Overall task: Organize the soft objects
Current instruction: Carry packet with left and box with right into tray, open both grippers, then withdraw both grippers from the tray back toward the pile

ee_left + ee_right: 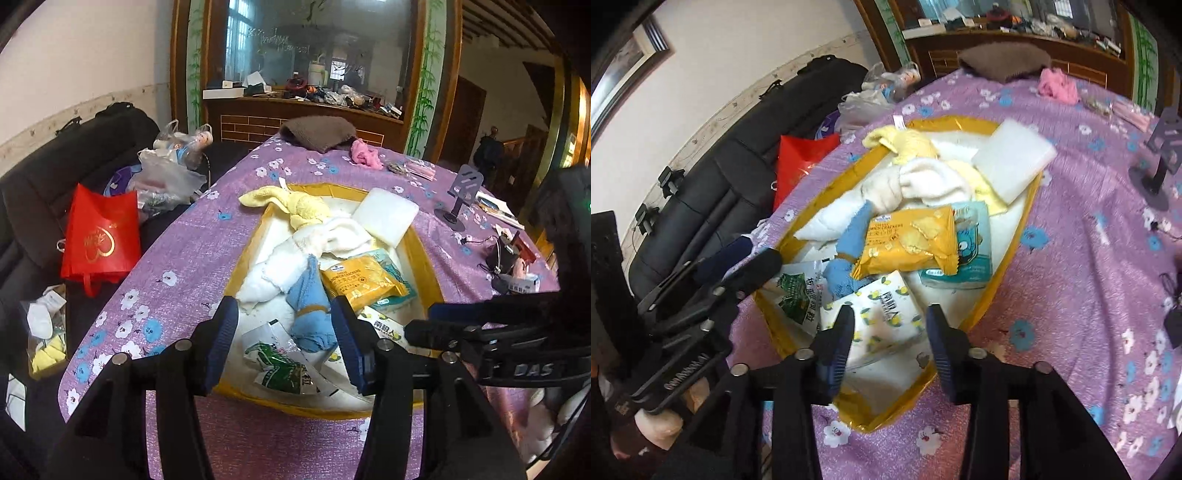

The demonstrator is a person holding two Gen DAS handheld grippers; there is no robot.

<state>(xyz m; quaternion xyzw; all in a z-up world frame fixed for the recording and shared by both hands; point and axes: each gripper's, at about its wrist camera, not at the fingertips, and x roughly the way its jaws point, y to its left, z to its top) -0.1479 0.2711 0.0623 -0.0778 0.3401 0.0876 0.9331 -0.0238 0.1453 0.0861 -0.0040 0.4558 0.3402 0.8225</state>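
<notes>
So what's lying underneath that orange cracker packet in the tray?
The orange cracker packet lies on a teal tissue pack at one end and a rolled blue cloth at the other. Whatever sits directly below its middle is covered.

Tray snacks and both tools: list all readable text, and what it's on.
"SANDWICH CRACKERS": yellow cracker pack, small lines below unreadable.
"DAS": right tool's body, rest cut off.
Green-and-white packet, lemon-print pack, teal pack: Chinese print, too blurred.
Red bag: gold heart emblem, unreadable.
</notes>
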